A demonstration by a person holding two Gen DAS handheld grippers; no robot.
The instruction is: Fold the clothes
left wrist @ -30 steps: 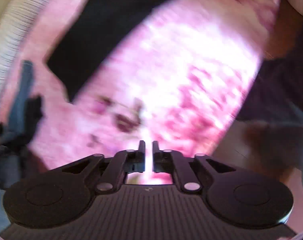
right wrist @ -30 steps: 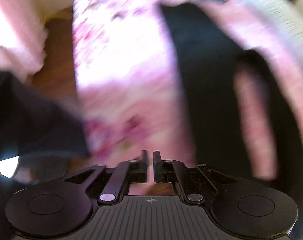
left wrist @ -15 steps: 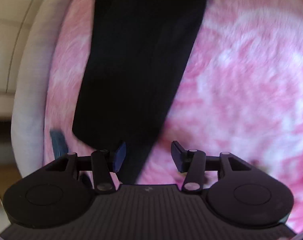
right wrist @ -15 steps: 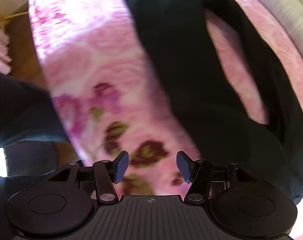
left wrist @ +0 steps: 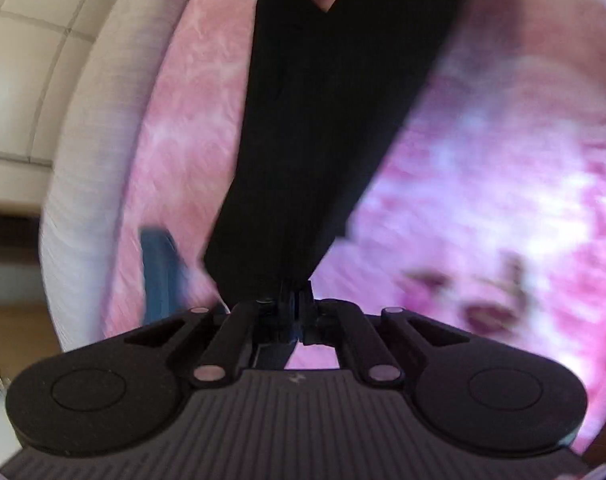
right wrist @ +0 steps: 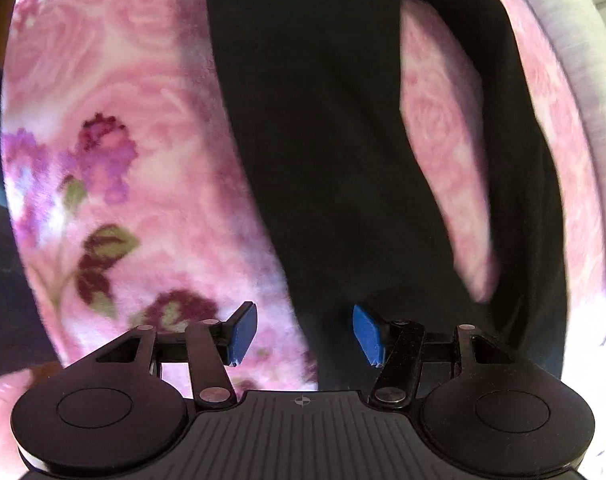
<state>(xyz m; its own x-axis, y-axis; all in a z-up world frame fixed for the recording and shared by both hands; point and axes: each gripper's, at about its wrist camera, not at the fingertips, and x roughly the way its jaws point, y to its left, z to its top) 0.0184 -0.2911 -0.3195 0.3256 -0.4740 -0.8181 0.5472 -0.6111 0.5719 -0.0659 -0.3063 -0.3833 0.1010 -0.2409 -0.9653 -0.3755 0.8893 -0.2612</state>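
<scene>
A black garment (left wrist: 327, 120) lies stretched over a pink floral blanket (left wrist: 503, 184). My left gripper (left wrist: 297, 292) is shut on the garment's near end, which narrows into the closed jaws. In the right wrist view the same black garment (right wrist: 335, 140) runs up the middle, with a sleeve-like strip (right wrist: 519, 152) curving along the right. My right gripper (right wrist: 305, 330) is open, its blue pads (right wrist: 243, 332) apart, one over the blanket (right wrist: 123, 120) and one over the garment's near edge. It holds nothing.
A white mattress edge (left wrist: 87, 152) borders the blanket on the left, with wall and floor beyond. A blue object (left wrist: 159, 276) lies blurred on the blanket by the left gripper. Dark cloth (right wrist: 3, 280) hangs at the far left of the right wrist view.
My left gripper has gone from open to shut on the garment's near end. My right gripper opened half a second ago and has moved closer to the garment's edge.
</scene>
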